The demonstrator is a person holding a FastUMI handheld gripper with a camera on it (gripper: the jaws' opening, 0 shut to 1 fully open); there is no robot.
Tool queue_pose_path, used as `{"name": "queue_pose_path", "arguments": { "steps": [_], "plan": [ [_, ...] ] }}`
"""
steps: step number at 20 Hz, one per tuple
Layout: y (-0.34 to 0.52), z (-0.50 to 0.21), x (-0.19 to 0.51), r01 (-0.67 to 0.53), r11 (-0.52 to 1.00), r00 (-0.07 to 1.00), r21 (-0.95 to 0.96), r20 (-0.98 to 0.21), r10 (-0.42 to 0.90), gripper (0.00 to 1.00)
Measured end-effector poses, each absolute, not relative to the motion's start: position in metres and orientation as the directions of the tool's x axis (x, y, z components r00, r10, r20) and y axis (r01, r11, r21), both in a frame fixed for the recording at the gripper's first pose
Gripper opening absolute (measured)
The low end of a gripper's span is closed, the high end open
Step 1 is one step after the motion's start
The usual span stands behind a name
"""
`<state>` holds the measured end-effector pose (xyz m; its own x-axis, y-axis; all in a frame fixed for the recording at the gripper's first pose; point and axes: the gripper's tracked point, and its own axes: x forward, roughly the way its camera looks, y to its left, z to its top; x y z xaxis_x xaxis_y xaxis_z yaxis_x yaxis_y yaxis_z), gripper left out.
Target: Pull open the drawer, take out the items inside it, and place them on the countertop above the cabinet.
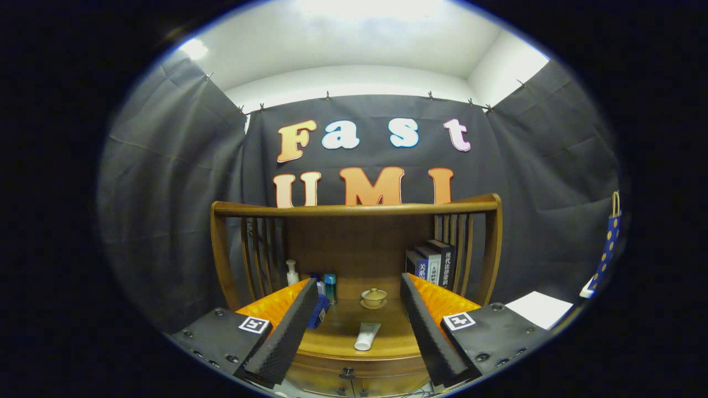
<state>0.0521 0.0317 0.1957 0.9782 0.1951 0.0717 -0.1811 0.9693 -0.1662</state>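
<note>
Hovering above the cabinet front, your gripper [359,337] has its fingers spread wide, grasping nothing. A white tube [367,336] lies flat on the tabletop [337,331] just above the drawer [354,371], which looks closed; its contents are hidden, so you cannot judge progress.
</note>
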Motion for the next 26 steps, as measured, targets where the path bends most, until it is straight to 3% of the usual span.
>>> {"name": "queue_pose_path", "arguments": {
  "steps": [26],
  "plan": [
    [0.039, 0.193, 0.052, -0.18, 0.97, 0.979, -0.165, 0.068, 0.193, 0.98]
  ]
}}
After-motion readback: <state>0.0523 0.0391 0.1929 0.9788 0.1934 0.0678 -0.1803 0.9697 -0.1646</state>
